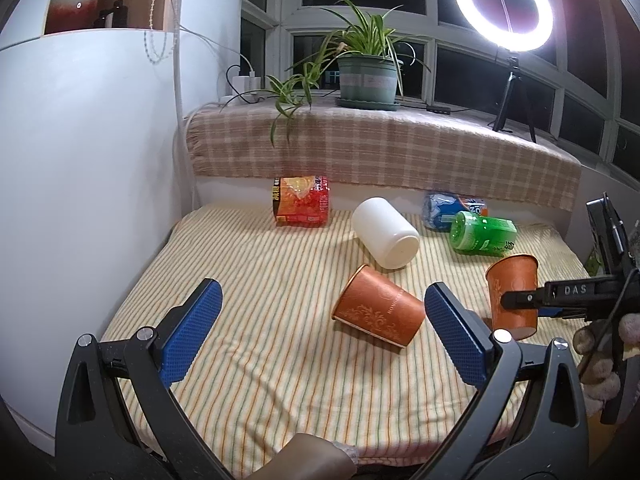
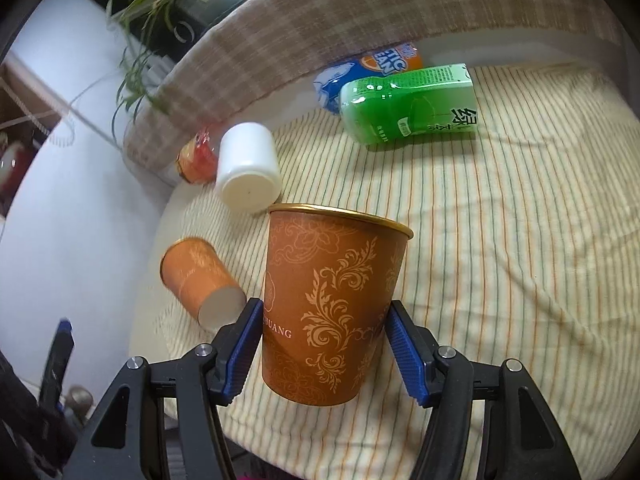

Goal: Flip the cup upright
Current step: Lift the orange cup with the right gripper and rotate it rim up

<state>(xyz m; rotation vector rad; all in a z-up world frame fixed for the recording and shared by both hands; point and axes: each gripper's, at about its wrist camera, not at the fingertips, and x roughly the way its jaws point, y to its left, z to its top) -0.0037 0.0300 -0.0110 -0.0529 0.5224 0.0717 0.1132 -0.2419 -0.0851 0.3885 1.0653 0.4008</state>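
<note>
My right gripper [image 2: 324,340] is shut on an orange paper cup [image 2: 332,304] with gold scrollwork, holding it upright with its mouth up, just above the striped cloth. The same cup [image 1: 514,294] and right gripper [image 1: 520,300] show at the right of the left wrist view. A second orange cup [image 1: 378,312] lies on its side on the cloth, between my left gripper's blue pads; it also shows in the right wrist view [image 2: 202,282]. My left gripper [image 1: 320,332] is open and empty, just in front of that lying cup.
A white cup [image 1: 386,232] lies on its side behind the orange cups. A green bottle [image 1: 482,234], a blue-orange packet [image 1: 444,210] and a red noodle pack [image 1: 302,202] lie at the back. A plaid-covered ledge [image 1: 380,148] bears a plant [image 1: 368,76] and ring light [image 1: 504,8]. A white wall [image 1: 80,180] stands left.
</note>
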